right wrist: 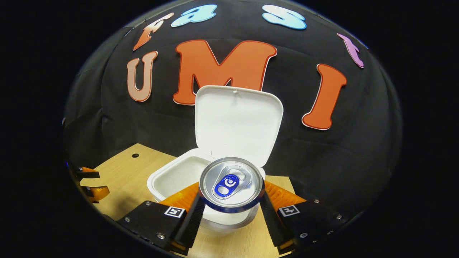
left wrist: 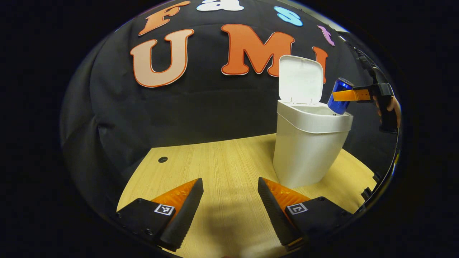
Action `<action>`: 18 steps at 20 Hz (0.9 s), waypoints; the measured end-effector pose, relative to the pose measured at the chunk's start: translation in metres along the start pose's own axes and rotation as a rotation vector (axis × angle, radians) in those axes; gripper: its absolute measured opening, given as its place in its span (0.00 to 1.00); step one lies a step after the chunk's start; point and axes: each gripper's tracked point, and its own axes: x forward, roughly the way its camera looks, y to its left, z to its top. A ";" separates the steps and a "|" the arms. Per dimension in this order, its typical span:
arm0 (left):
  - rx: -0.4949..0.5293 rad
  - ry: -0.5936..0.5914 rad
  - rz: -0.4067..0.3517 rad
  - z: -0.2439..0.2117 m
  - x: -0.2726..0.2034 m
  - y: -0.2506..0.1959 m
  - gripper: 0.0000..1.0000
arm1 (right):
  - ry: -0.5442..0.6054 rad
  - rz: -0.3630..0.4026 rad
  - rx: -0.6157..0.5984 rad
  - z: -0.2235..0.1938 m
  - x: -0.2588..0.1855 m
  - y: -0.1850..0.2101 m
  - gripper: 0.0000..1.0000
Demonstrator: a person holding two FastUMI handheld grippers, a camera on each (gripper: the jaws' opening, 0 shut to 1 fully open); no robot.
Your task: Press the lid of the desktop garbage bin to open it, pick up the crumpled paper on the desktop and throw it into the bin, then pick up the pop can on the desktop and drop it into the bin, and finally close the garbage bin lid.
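Left gripper [left wrist: 230, 204]: held low over the near edge of the tabletop [left wrist: 215, 161], jaws wide apart and holding nothing; seen in the right gripper view at the far left edge of the tabletop [right wrist: 89, 182].

Cable hole [left wrist: 162, 159]: small, round, set in the tabletop near its back left corner; also seen in the right gripper view [right wrist: 135, 155].

Garbage bin [left wrist: 308, 150]: white, stood on the tabletop toward its right side, close to the back edge. In the right gripper view its open mouth [right wrist: 175, 175] lay directly below the can.

Lid [left wrist: 300, 80]: white, hinged at the back of the bin, stood upright and fully open; likewise in the right gripper view [right wrist: 238, 122].

Pop can [left wrist: 340, 96]: blue body, tilted, held in the air just above the bin's right rim, not touching the tabletop. Silver top with a blue pull tab faced the camera in the right gripper view [right wrist: 231, 184].

Right gripper [right wrist: 231, 209]: jaws clamped on either side of the can; seen in the left gripper view [left wrist: 353, 95] beside the bin's upper right.

Hand [left wrist: 392, 107]: gripped the right gripper's handle, at the far right.
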 end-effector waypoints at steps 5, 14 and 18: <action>0.004 0.011 0.011 0.001 0.000 0.001 0.98 | 0.045 0.012 -0.003 -0.016 0.019 0.002 0.80; 0.013 0.029 0.015 0.002 0.005 -0.006 0.98 | 0.106 0.032 0.021 -0.033 0.034 -0.002 0.81; -0.013 0.042 0.020 -0.003 0.006 -0.007 0.98 | 0.108 0.048 0.005 -0.034 0.035 0.000 0.80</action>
